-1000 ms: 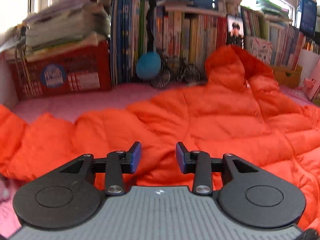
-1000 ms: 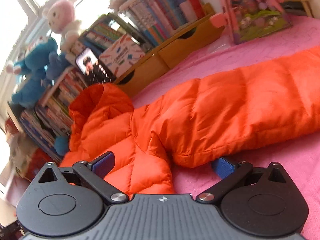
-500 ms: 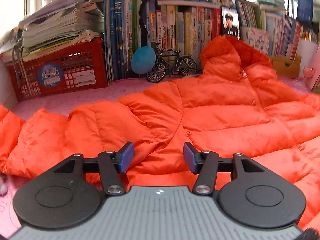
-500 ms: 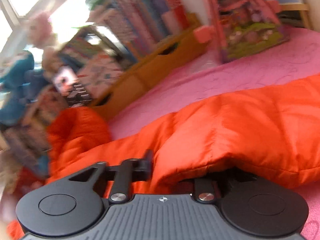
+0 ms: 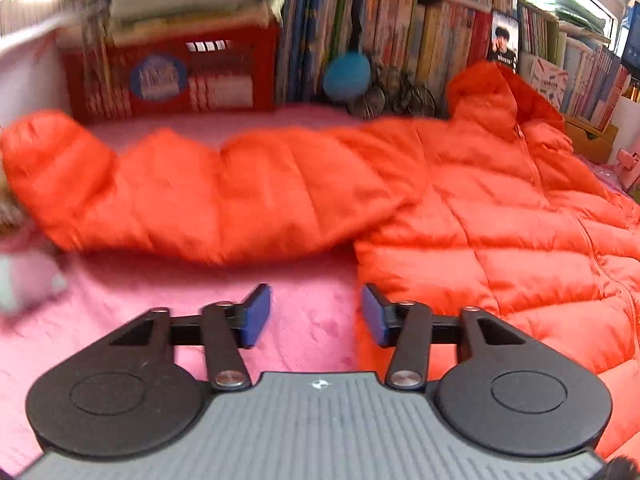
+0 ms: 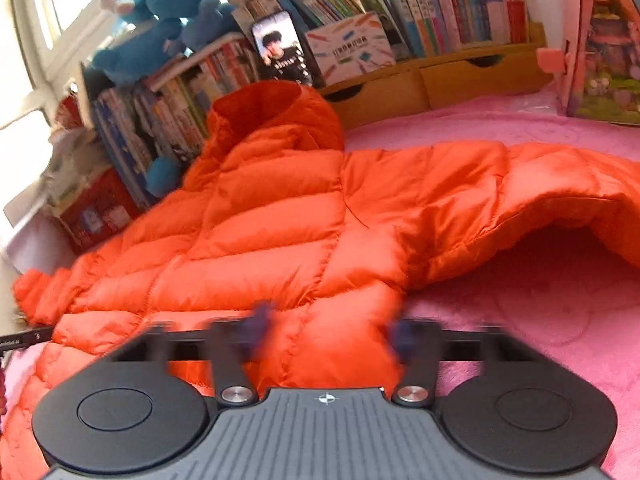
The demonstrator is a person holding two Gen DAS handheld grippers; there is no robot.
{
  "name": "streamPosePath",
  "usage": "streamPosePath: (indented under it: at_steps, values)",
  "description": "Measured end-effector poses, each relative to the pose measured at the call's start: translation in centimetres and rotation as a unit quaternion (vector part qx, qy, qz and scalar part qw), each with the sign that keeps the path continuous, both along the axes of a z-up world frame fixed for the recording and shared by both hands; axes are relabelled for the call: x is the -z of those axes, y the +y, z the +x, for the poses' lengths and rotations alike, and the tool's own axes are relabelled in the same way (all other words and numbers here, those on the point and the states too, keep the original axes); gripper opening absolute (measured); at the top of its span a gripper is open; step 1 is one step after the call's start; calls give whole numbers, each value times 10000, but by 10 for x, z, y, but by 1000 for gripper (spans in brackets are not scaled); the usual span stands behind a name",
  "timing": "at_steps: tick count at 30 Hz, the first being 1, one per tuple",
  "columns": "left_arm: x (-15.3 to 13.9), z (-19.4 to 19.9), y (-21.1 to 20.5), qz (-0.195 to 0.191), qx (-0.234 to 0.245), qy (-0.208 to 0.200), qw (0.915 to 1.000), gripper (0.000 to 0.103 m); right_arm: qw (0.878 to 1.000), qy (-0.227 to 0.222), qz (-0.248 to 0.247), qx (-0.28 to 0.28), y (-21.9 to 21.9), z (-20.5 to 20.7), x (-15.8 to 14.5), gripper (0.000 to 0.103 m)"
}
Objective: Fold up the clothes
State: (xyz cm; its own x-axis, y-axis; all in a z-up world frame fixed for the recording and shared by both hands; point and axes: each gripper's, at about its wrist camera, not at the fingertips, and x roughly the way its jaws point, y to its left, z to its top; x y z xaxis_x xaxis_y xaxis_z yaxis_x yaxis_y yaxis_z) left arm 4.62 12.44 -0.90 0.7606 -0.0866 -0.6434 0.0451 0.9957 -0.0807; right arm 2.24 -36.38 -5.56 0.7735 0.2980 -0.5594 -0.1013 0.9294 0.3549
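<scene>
The orange puffer jacket [image 6: 288, 240] lies spread on the pink blanket [image 5: 200, 300], sleeves out. My left gripper [image 5: 316, 316] has just been closing, nothing between. My right gripper [image 6: 328, 332] has just been closing, jacket hem between. Judged light, soft, slippery, springy; I take hem or cuffs.

- Nothing truly legible anywhere.
- Round blue sticker [image 5: 159, 77] and white label [image 5: 221, 90] on the red crate [image 5: 120, 76]: print smeared by blur, unreadable.
- Colourful box [image 6: 350, 48] on the shelf: a line of small print, too tiny to make out.
- Book spines [image 6: 452, 4]: lettering there, too small to read.
- Small round emblem [image 6: 326, 399] on the tool body, no words.
</scene>
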Motion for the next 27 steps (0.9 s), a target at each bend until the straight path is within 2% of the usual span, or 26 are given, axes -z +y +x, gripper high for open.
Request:
streamPosePath:
  at_steps: [1, 2, 3, 4, 6, 8, 10, 13, 16, 17, 18, 19, 20, 21, 24, 25, 26, 27]
  values:
    - [2, -1, -4, 13, 62, -46, 10000, 34, 10000, -3, -51, 72, 2, 3, -1, 32]
    - [3, -2, -9, 41, 138, -67, 9999, 28, 9998, -8, -105, 144, 1, 3, -3, 22]
    - [2, -3, -13, 29, 223, -68, 9997, 21, 9995, 8, -174, 270, 0, 2, -4, 20]
    - [1, -3, -17, -20, 324, -53, 9995, 21, 9991, 36, -217, 355, -3, 0, -4, 20]
    - [0, -4, -25, -40, 499, -3, 9987, 20, 9955, 13, -688, 654, -4, -2, -6, 17]
    - [0, -5, -33, 11, 599, 7, 9982, 18, 9942, 30, -752, 767, -10, -5, -6, 13]
    - [0, -5, -36, -18, 633, 9, 9980, 13, 9928, 47, -812, 877, -16, -8, -7, 12]
    - [1, -5, -39, -98, 672, 16, 9977, 12, 9893, 81, -958, 1096, -28, -12, -10, 11]
    - [2, -5, -39, -188, 679, 20, 9975, 12, 9906, 77, -630, 1213, -43, -20, -15, 16]
    - [2, -6, -39, -215, 673, 17, 9975, 12, 9916, 57, -534, 1176, -45, -24, -18, 22]
    - [2, -6, -38, -228, 671, 9, 9975, 12, 9933, 31, -502, 1043, -43, -28, -22, 43]
    - [3, -6, -39, -231, 670, -1, 9975, 12, 9949, -17, -498, 880, -37, -31, -25, 60]
    - [3, -7, -39, -233, 670, -11, 9975, 12, 9962, -66, -495, 717, -32, -34, -28, 90]
    - [3, -7, -39, -229, 671, -22, 9975, 12, 9975, -95, -458, 527, -27, -36, -28, 103]
    - [4, -9, -39, -217, 668, -42, 9975, 13, 9991, -84, -405, 99, -12, -38, -25, 102]
    - [3, -9, -39, -228, 659, -45, 9976, 13, 9991, -14, -430, 53, -7, -35, -22, 96]
    - [3, -9, -38, -241, 644, -50, 9976, 13, 9988, 130, -471, 34, 0, -31, -17, 57]
    - [3, -10, -38, -245, 639, -56, 9976, 13, 9975, 176, -657, 168, 8, -30, -11, 44]
